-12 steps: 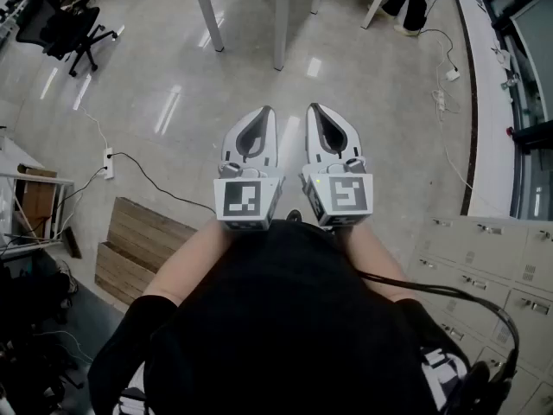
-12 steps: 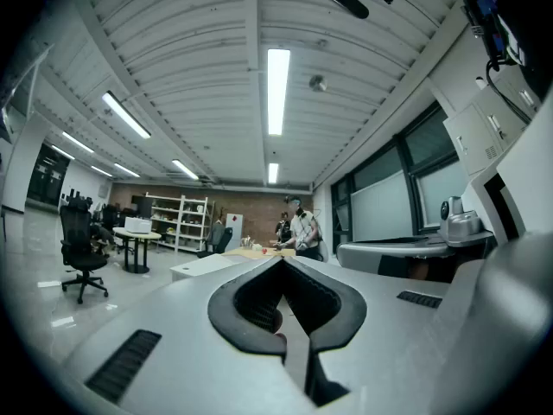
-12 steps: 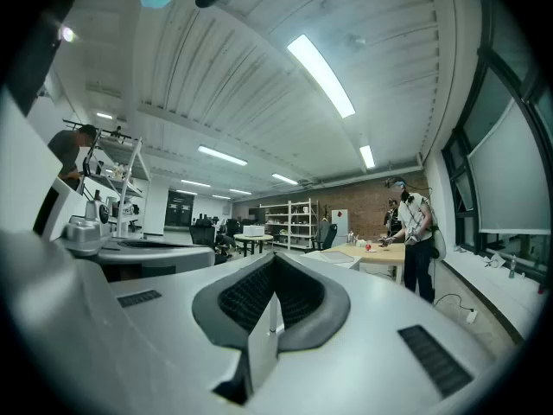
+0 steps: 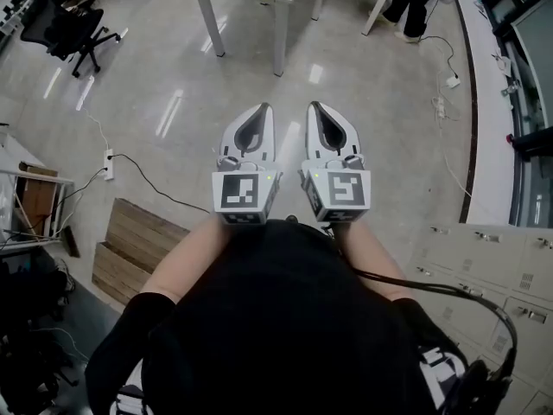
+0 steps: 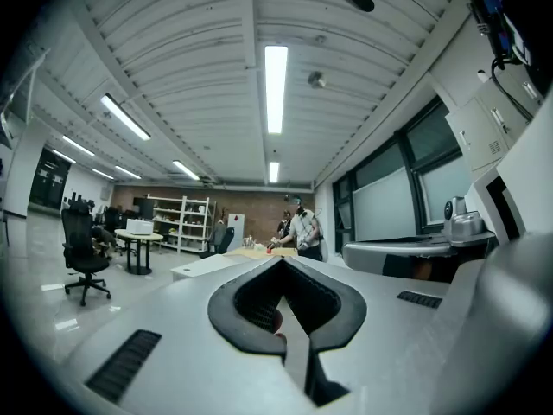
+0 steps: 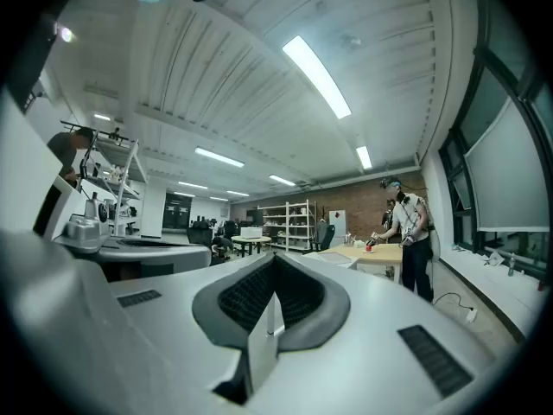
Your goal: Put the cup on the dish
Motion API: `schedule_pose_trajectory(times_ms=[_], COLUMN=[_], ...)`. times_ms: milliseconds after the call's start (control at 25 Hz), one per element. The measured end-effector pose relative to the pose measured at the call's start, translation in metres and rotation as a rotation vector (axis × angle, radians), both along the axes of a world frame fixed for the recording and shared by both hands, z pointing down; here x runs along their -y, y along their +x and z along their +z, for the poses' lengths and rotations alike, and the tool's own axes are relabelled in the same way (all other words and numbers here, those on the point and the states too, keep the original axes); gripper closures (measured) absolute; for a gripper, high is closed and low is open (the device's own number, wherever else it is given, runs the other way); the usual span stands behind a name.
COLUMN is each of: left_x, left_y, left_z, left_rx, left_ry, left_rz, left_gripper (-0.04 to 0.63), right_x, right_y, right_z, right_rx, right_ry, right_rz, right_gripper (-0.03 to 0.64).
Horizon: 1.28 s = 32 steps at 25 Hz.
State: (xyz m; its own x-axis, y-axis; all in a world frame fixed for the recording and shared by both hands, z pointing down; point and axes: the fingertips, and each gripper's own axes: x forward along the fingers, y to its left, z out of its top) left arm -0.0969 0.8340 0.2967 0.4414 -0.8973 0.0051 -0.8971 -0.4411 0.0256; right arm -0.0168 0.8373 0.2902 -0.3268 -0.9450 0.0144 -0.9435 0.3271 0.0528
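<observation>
Mid-frame, the left gripper (image 4: 260,119) and right gripper (image 4: 318,118) are pinched shut and empty, so reaching the cup like that might knock it over.

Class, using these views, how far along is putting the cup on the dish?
Done: nothing. No cup or dish can be made out within reach in any view. In hand: nothing. The left gripper and right gripper are held level, side by side, above the floor, fingers shut and empty. Left: the whole job, which means finding the cup, grasping it and setting it on the dish.
</observation>
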Motion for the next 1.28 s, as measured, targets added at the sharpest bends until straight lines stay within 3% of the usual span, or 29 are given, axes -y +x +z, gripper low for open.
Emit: schedule_pose_trajectory(times_ms=[200, 600, 800, 1080, 1280], left_x=[0.002, -0.002, -0.008, -0.004, 0.017], left_y=[0.008, 0.041, 0.047, 0.042, 0.037], left_z=[0.003, -0.014, -0.015, 0.0, 0.008], left_rx=[0.011, 0.002, 0.022, 0.025, 0.02], left_ry=[0.001, 0.039, 0.047, 0.009, -0.011], left_rz=[-0.016, -0.067, -0.076, -0.072, -0.067], left_gripper=[0.597, 0.597, 0.597, 0.597, 0.597], right_x=[0.003, 0.004, 0.002, 0.001, 0.021], right_y=[0.017, 0.047, 0.05, 0.04, 0.039], right_z=[-0.002, -0.019, -0.022, -0.012, -0.007], right_rx=[0.028, -0.042, 0.033, 0.104, 0.096], right_ry=[-0.007, 0.079, 0.097, -0.005, -0.007], right_rz=[0.03, -0.059, -0.052, -0.025, -0.012], right_gripper=[0.604, 0.603, 0.603, 0.603, 0.603])
